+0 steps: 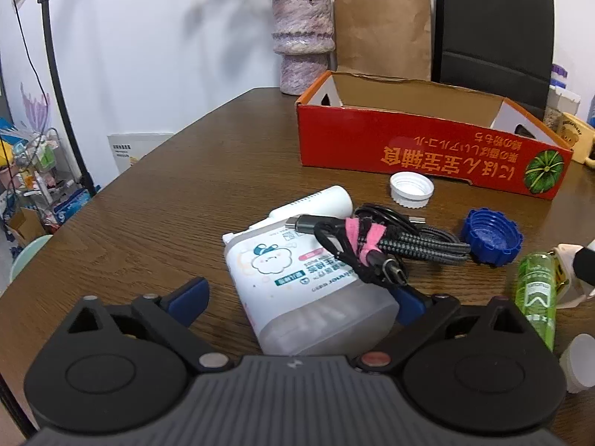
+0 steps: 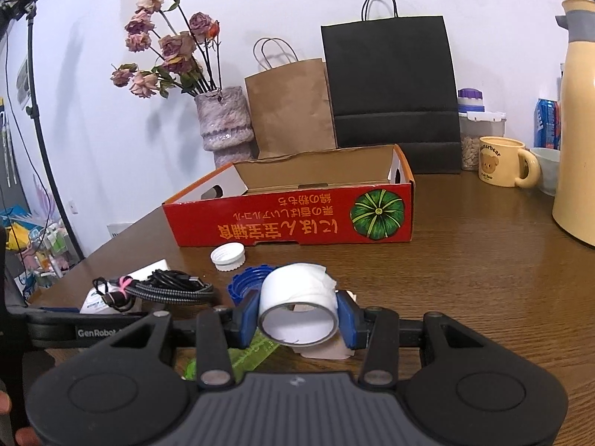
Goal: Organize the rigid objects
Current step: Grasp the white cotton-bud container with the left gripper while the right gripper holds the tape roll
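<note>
On the brown tabletop (image 1: 167, 193) the red cardboard box (image 1: 427, 148) stands open at the back. The white soap bottle (image 1: 297, 278) lies between the spread, released fingers of the left tool (image 1: 297, 301). The right tool (image 2: 299, 321) clenches a white tape roll (image 2: 297, 299).

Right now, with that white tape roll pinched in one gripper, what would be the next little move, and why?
Probably carry the white tape roll, clamped in the right gripper, forward and over the red cardboard box. The box stands open just ahead, and its visible inside looks bare.
</note>
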`<action>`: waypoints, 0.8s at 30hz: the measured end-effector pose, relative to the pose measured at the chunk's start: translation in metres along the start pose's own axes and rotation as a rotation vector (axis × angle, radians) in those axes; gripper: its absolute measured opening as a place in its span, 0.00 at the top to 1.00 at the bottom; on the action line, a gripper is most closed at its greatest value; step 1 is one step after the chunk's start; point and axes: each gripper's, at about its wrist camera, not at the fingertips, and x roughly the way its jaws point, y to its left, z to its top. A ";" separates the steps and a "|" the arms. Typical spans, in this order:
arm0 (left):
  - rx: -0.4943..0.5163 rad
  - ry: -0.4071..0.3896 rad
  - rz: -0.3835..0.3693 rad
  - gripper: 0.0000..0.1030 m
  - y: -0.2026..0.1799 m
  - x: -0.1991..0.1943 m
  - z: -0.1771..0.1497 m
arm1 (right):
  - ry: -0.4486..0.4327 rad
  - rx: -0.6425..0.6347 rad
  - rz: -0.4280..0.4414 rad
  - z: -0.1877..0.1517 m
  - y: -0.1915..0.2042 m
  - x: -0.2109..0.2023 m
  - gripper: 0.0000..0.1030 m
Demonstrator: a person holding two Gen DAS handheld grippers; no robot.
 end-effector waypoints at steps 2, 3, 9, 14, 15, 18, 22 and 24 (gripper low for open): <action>-0.008 0.001 -0.019 0.12 0.003 -0.001 0.000 | 0.000 -0.001 -0.006 -0.001 0.000 0.000 0.59; -0.010 0.002 -0.031 0.18 0.005 -0.003 0.000 | -0.002 0.001 -0.008 -0.001 0.000 0.000 0.59; 0.008 0.022 -0.053 0.29 0.030 -0.007 -0.007 | -0.009 -0.001 -0.019 -0.002 0.000 -0.001 0.59; 0.015 0.013 -0.063 0.29 0.053 -0.009 -0.010 | -0.014 -0.006 -0.022 -0.002 0.000 -0.001 0.59; 0.020 0.011 -0.063 0.26 0.055 -0.009 -0.009 | -0.015 -0.006 -0.023 -0.002 0.000 -0.001 0.59; 0.055 -0.007 -0.057 0.10 0.054 -0.008 -0.007 | -0.020 -0.012 -0.024 -0.003 0.002 -0.002 0.59; 0.082 -0.021 -0.072 0.10 0.052 -0.002 0.001 | -0.028 -0.028 -0.032 -0.005 0.004 -0.002 0.59; 0.087 -0.020 -0.075 0.10 0.052 0.003 0.005 | -0.031 -0.032 -0.036 -0.005 0.005 -0.002 0.59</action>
